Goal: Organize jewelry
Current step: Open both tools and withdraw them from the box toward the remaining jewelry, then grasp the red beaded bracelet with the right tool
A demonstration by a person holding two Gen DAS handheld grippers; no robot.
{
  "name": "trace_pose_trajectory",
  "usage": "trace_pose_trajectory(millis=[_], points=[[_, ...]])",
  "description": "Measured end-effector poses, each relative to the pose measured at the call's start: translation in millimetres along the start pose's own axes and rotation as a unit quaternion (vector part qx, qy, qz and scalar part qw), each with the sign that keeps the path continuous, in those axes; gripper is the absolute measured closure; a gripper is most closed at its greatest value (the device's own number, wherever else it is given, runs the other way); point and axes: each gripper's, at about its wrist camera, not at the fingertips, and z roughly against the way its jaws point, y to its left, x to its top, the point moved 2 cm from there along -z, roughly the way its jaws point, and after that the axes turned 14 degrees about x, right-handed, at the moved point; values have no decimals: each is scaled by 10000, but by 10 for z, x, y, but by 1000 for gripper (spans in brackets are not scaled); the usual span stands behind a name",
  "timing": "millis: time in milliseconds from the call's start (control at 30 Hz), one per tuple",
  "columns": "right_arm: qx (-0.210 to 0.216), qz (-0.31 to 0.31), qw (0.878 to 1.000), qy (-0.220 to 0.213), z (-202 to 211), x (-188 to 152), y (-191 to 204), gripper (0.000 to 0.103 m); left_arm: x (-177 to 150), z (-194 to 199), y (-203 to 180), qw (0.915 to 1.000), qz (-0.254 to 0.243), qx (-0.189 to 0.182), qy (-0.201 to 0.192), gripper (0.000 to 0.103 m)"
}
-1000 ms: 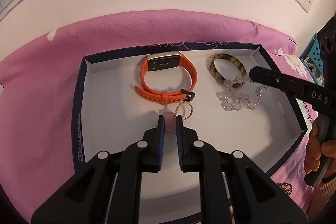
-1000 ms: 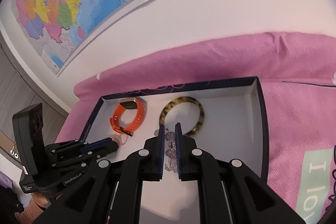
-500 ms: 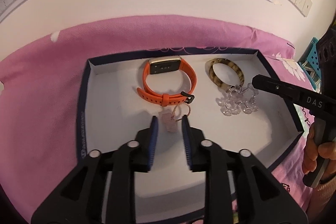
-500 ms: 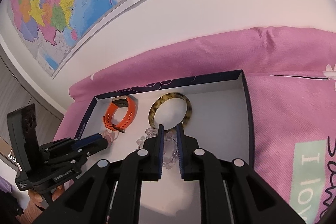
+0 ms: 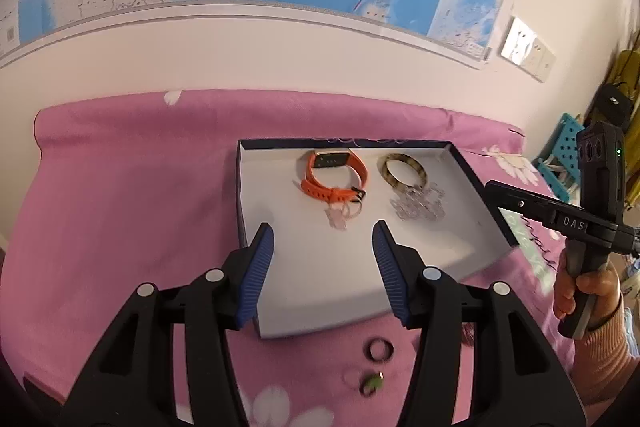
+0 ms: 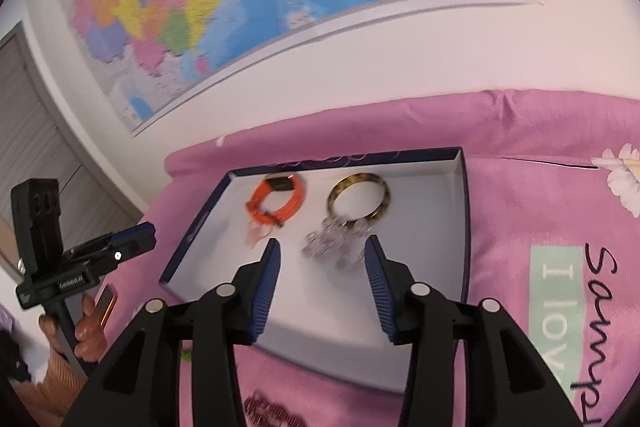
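Pulled back and up from the tray since a second ago, both grippers, jaws opening, nothing between them. Left gripper now short of the pink charm bracelet, left lying below the orange watch. Right gripper just short of the clear bead bracelet, touching the tortoiseshell bangle. Bare tray floor near both. Two rings outside on pink cloth.

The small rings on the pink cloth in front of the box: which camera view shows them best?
The left wrist view. There the rings lie on the cloth between the fingers, though slightly blurred. The right wrist view does not show them clearly; its gripper body covers that area.
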Motion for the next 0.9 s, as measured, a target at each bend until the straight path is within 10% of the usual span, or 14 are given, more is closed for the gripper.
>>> trace_pose_trajectory(millis=[900], points=[[-179,419,9932,1067,270,-1119,323,63,-748,168,-313,9988,-384,-186,231,46]])
